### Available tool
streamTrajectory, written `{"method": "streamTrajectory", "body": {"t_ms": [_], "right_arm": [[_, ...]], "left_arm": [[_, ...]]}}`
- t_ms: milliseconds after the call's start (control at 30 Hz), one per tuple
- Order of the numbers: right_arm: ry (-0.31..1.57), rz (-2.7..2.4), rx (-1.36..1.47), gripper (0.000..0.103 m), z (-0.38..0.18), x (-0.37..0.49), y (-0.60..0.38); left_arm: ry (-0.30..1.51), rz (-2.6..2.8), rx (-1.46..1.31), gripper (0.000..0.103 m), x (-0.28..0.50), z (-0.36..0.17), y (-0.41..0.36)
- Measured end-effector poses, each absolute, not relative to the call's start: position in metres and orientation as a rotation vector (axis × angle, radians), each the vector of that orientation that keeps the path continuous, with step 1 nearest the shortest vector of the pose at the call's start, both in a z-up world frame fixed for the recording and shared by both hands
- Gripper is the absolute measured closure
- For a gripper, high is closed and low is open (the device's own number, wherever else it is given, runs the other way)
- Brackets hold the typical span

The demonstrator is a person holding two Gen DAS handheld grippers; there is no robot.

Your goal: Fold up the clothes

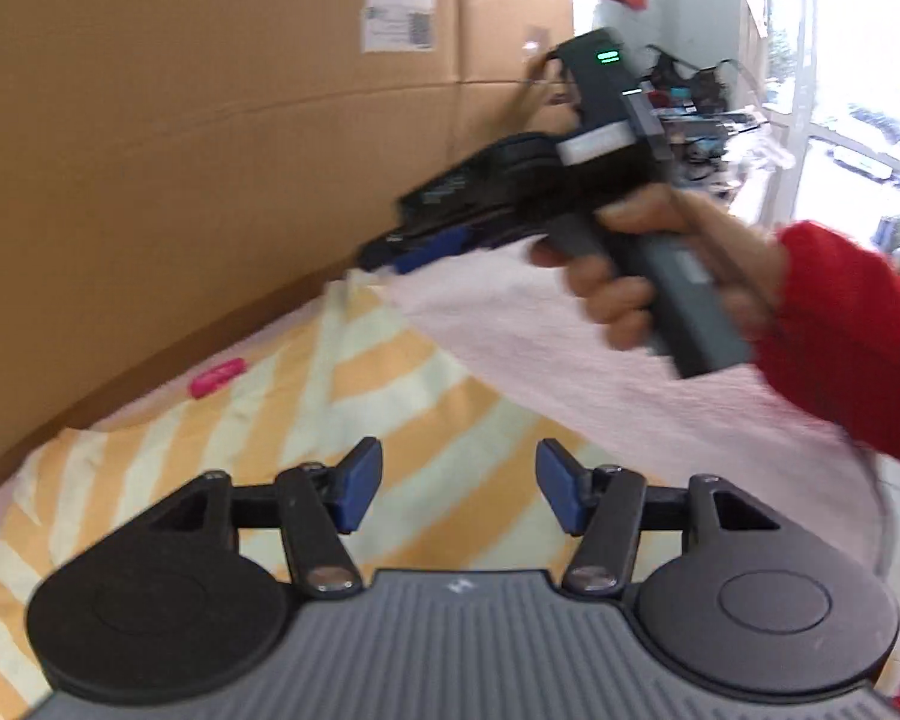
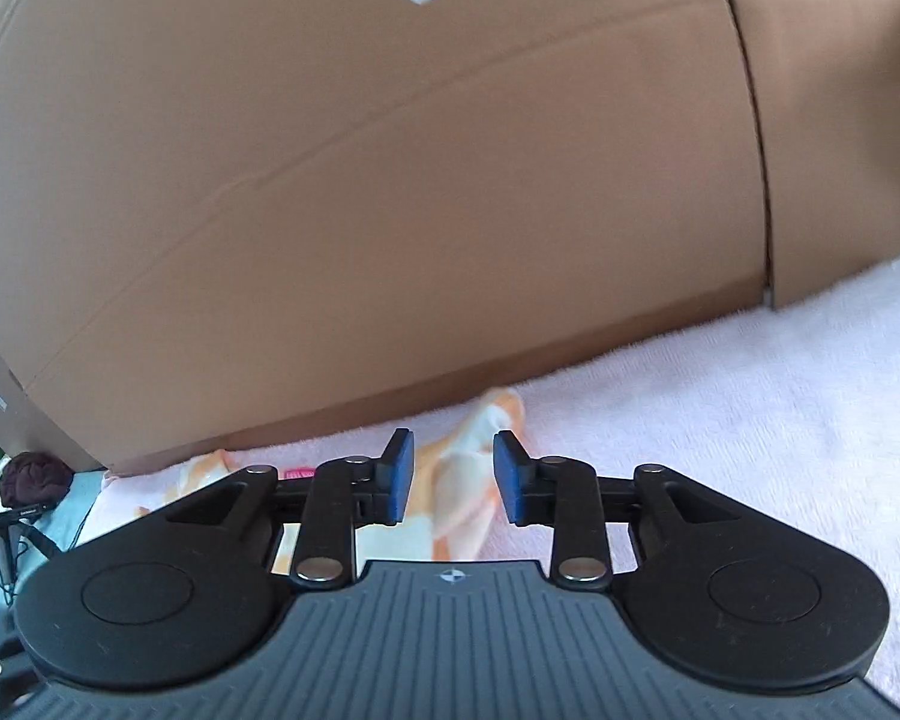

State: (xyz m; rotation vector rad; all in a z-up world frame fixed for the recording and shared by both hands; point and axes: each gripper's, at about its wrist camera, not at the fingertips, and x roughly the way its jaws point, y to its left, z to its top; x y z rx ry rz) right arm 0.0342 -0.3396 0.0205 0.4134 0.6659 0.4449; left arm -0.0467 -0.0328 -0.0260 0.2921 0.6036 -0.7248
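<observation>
Two grippers work over one orange-and-cream striped garment, which lies spread on a pale pink towel. The left gripper stands open above the garment, its blue pads apart with nothing between them. The right gripper is partly open; a raised corner of the garment sits between its pads, and neither pad appears to press it. A hand in a red sleeve grips the right gripper's handle. Behind the garment stands a large cardboard box; a small pink object lies at the garment's far edge, near the box
</observation>
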Motion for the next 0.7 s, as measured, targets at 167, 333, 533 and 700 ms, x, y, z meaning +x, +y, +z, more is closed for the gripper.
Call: {"method": "streamTrajectory", "body": {"t_ms": [167, 333, 533, 700], "right_arm": [[0.708, 0.43, 0.487, 0.065, 0.004, 0.049, -0.323], [0.652, 0.499, 0.613, 0.099, -0.007, 0.066, -0.303], [0.644, 0.366, 0.444, 0.097, -0.011, 0.072, -0.281], [0.59, 0.502, 0.547, 0.073, 0.008, 0.041, -0.299]], "left_arm": [[0.645, -0.726, 0.243, 0.041, -0.014, -0.044, -0.028], [0.62, -0.758, 0.216, 0.103, -0.036, -0.038, -0.022], [0.625, -0.732, 0.188, 0.103, -0.043, -0.045, -0.013], [0.598, -0.735, 0.204, 0.071, -0.047, -0.048, -0.017]]}}
